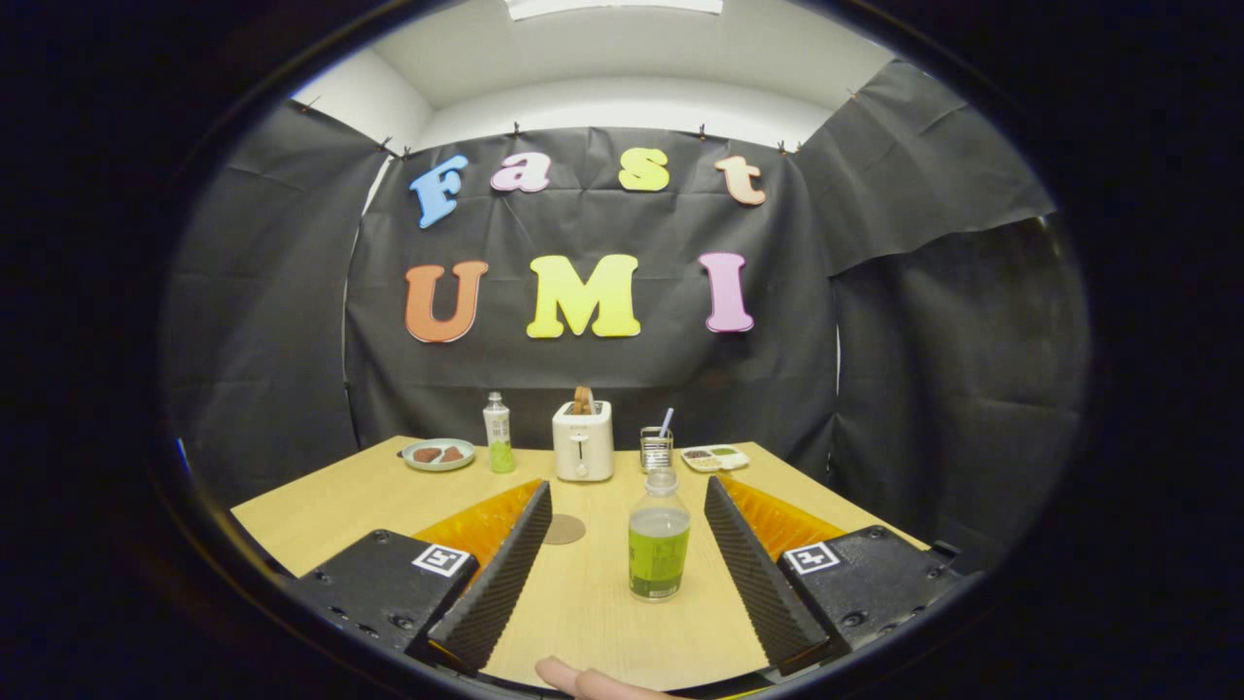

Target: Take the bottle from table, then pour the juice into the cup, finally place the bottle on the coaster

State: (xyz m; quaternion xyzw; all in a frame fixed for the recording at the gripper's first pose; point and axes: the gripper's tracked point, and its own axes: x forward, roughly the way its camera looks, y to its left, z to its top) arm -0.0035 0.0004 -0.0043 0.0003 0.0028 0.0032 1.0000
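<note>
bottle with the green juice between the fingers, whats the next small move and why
Probably ease the gripper forward, then close. Its fingers stand wide open and the clear plastic bottle of green juice stands upright, capless, on the light wooden table between them, nearer the right finger, neither touching. A slight shift right would centre it.

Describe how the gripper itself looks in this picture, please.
The gripper has two wedge-shaped fingers with ribbed inner faces and translucent orange ribbed backs. Each sits on a black block with screws and a square black-and-white marker. A fingertip shows below.
</note>
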